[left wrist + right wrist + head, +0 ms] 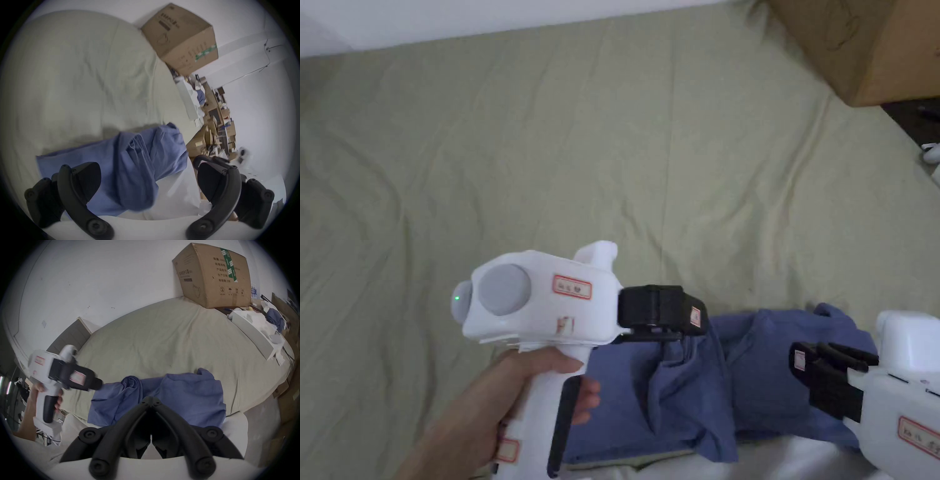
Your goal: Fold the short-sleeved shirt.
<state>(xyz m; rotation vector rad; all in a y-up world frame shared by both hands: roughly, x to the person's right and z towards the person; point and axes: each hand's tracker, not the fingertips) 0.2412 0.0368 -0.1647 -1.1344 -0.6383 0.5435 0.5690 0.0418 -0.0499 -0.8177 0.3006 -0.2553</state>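
Note:
A crumpled blue short-sleeved shirt (762,375) (113,154) (191,394) lies at the near edge of a bed with a pale green sheet (612,156). A hand holds my left gripper (690,322) (99,384) at the shirt's left part. In the left gripper view its jaws (147,162) stand wide apart, and a raised fold of the shirt bulges up between them. My right gripper (797,359) (150,400) hovers just above the shirt's right part. Its jaws are pressed together with nothing visible between them.
A large cardboard box (862,44) (180,37) (214,275) sits on the bed's far right corner. The white wall runs behind the bed. Boxes and clutter (219,129) crowd the floor to the right. The sheet stretches wide to the left and far side.

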